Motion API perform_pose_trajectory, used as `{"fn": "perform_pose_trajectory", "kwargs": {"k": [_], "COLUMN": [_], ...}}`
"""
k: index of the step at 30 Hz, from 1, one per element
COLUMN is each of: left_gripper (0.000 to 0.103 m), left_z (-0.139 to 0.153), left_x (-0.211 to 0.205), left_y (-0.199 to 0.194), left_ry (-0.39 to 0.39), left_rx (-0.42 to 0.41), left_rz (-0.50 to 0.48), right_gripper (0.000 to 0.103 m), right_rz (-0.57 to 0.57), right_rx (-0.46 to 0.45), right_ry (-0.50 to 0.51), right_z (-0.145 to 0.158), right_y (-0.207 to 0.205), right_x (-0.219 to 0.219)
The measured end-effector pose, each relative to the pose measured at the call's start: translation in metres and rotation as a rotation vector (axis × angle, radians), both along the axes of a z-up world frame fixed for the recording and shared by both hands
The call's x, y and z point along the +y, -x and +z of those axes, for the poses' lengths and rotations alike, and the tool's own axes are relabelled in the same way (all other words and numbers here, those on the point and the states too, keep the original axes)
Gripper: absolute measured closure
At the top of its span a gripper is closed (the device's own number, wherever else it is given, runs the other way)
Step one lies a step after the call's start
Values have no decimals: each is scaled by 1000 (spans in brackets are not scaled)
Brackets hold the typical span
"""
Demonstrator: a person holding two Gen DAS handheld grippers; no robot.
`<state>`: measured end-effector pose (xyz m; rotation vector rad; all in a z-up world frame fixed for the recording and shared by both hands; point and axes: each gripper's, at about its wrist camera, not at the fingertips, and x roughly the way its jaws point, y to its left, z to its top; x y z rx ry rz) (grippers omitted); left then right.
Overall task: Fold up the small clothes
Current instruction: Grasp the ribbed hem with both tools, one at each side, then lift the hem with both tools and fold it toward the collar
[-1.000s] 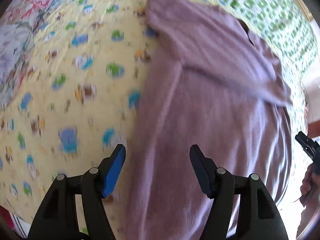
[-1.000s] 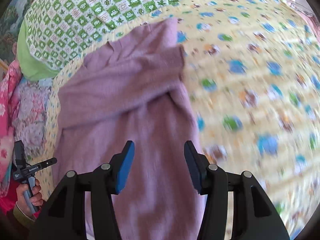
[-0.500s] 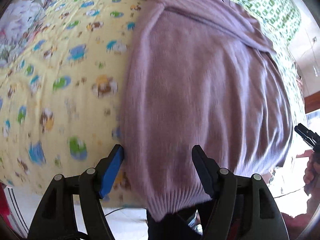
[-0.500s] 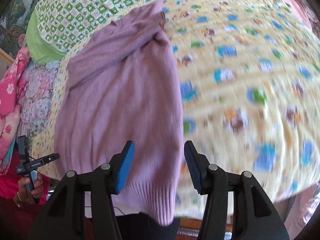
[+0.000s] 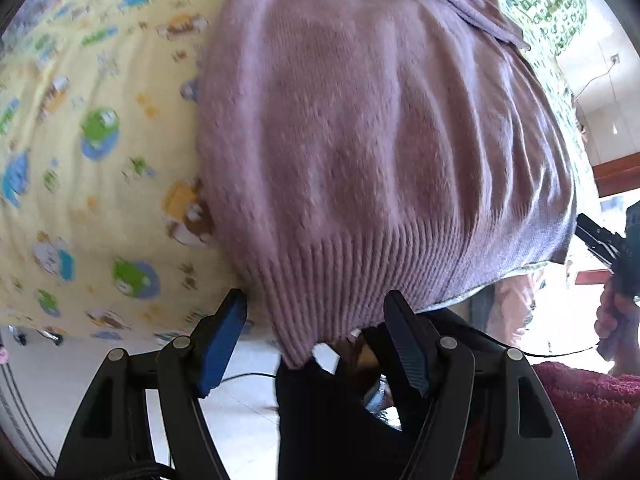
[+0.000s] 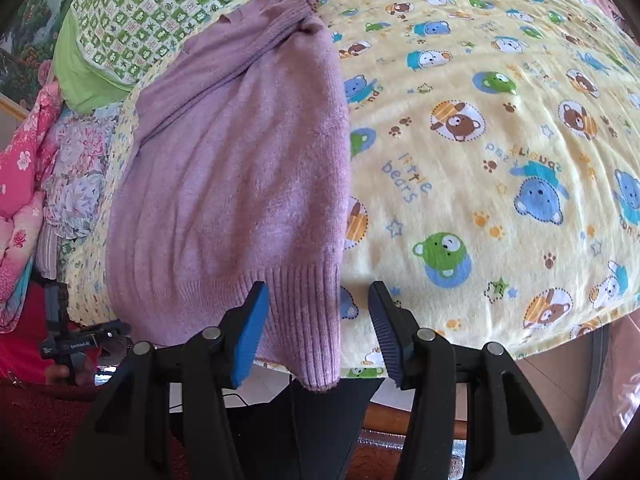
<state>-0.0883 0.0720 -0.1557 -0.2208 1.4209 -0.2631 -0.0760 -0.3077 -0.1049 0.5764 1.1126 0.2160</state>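
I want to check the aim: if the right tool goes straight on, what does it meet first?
Probably the ribbed hem corner of the purple sweater, which lies between the open right tool's fingers at the bed's edge; depth is unclear.

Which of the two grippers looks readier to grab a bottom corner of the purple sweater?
Probably both equally. The left gripper and right gripper are each open and straddle a hanging corner of the sweater's ribbed hem, one at each end.

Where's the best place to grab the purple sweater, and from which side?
Probably the ribbed hem corners of the purple sweater, coming from the near bed edge. The hem hangs over the yellow bear-print sheet, so each corner is free for jaws to pinch: left gripper at one, right gripper at the other.
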Motion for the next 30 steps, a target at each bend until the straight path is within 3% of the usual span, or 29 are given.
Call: {"fn": "perform_pose_trajectory", "kwargs": {"k": [3, 6, 8, 9, 10, 11, 14, 19, 24, 30], "left_gripper": [35, 45, 66, 74, 87, 92, 96, 97, 97, 98], "left_z": [-5, -3, -3, -3, -2, -2, 4, 20, 31, 74], "left_x": [1, 6, 2, 1, 2, -1, -4, -13, -10, -9], "left_y": [-2, -5, -13, -15, -16, -18, -18, -14, -19, -42], "left_ry": [12, 27, 27, 19, 16, 22, 13, 21, 43, 81], "left_rx": [0, -12, -16, -21, -23, -25, -50, -97, -120, -230], "left_rz": [11, 30, 39, 41, 41, 40, 11, -36, -15, 10], "right_gripper": [50, 50, 52, 58, 73, 84, 94, 95, 96, 96], "right_rz": [12, 5, 4, 13, 27, 42, 74, 70, 53, -3], "right_rx": [-2, 7, 8, 14, 29, 40, 37, -9, -41, -150], "right_ry": [-14, -47, -81, -87, -82, -79, -71, -117, -148, -209], "right_z": [-2, -6, -7, -8, -10, -11, -10, 2, 10, 43], "right_y": [-2, -4, -4, -4, -5, -5, -2, 8, 4, -10], "right_x": [2, 0, -2, -1, 1, 3, 6, -8, -13, -13]}}
